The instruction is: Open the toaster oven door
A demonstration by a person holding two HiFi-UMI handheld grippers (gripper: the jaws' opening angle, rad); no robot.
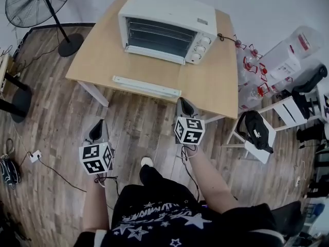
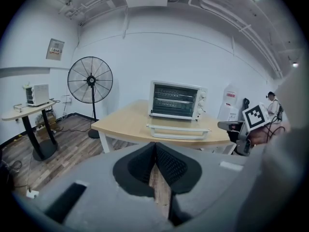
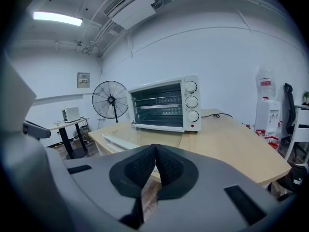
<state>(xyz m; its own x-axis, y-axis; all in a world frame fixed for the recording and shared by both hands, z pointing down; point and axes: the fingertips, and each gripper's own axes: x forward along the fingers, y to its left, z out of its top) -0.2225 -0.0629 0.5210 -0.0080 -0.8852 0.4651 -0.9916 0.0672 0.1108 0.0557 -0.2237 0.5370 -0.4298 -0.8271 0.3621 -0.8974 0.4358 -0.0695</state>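
Observation:
A white toaster oven [image 1: 167,27] stands at the back of the wooden table [image 1: 216,81]. Its glass door lies folded down flat, with the white handle bar [image 1: 146,86] towards the table's near edge. The oven [image 2: 176,100] and handle [image 2: 177,129] show ahead in the left gripper view, and the oven [image 3: 164,105] with its handle [image 3: 116,141] in the right gripper view. My left gripper [image 1: 98,123] [image 2: 155,146] hangs over the floor in front of the table, shut and empty. My right gripper [image 1: 183,103] [image 3: 155,149] is at the table's near edge, close to the handle's right end, also shut with nothing held.
A standing fan [image 1: 38,1] is left of the table. A small round side table [image 1: 10,86] stands at the far left. A white chair with a black bag [image 1: 255,130] sits right of the table, with water bottles and containers [image 1: 288,53] behind it. A power cord [image 1: 226,37] trails off the table.

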